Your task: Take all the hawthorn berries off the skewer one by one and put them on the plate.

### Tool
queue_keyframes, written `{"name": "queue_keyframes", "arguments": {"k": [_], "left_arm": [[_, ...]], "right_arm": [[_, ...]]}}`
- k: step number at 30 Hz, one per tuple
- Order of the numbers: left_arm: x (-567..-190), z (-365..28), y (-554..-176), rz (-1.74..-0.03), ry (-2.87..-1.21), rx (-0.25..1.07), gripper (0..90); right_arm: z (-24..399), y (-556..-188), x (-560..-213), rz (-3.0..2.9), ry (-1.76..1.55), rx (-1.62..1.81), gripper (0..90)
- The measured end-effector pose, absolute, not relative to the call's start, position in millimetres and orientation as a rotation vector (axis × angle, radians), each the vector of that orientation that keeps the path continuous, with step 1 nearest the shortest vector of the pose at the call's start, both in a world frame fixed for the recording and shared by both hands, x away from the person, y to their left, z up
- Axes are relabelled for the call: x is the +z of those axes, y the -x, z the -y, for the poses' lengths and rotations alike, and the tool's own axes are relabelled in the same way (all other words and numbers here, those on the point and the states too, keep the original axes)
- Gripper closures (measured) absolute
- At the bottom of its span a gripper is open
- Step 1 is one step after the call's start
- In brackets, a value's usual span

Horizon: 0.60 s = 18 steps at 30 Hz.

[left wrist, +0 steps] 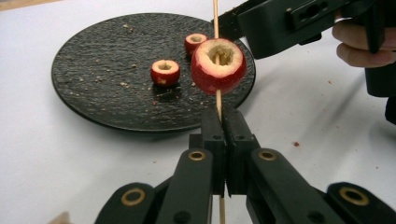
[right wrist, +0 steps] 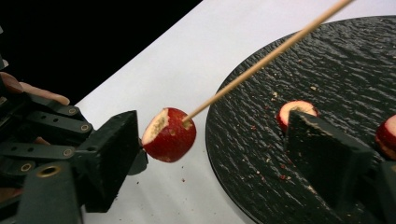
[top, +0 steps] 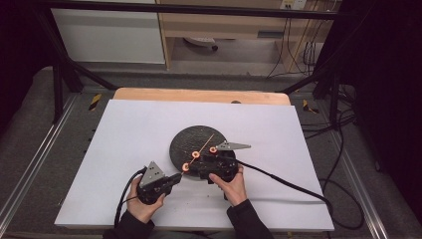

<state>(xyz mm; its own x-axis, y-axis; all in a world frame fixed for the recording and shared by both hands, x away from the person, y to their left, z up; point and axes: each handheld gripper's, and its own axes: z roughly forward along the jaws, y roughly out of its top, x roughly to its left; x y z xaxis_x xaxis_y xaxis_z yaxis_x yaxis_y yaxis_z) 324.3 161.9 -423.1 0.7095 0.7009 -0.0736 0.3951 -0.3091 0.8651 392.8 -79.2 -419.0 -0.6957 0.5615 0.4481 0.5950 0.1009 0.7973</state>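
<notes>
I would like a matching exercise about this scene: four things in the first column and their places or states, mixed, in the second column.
Things:
1. left gripper
2. right gripper
3. skewered fruit
4. black plate

States:
a. lies on the white table, holds two loose fruits
b. jaws apart, nothing pressed between them
c. red, pierced by the stick
d. jaws closed on the stick

Pairs: 1-d, 2-b, 3-c, 4-a

Bright, even light on the table; dark surroundings, sharp close-ups.

two fruits [left wrist: 165, 72] on plate [left wrist: 93, 84], skewered fruit [left wrist: 218, 65] just before it
</notes>
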Motion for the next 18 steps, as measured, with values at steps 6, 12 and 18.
{"name": "queue_keyframes", "arguments": {"k": [6, 12, 18], "left_arm": [[-423, -155, -324, -0.839, -1.938, 0.388, 88.4], [-424, -151, -323, -0.826, -1.943, 0.388, 88.4], [-424, -150, -322, -0.820, -1.941, 0.389, 88.4]], "right_arm": [[77, -392, -422, 2.276, 1.182, -1.695, 34.2], [76, -391, -424, 2.262, 1.136, -1.680, 47.1], [75, -390, -425, 2.232, 1.110, -1.651, 59.7]]}}
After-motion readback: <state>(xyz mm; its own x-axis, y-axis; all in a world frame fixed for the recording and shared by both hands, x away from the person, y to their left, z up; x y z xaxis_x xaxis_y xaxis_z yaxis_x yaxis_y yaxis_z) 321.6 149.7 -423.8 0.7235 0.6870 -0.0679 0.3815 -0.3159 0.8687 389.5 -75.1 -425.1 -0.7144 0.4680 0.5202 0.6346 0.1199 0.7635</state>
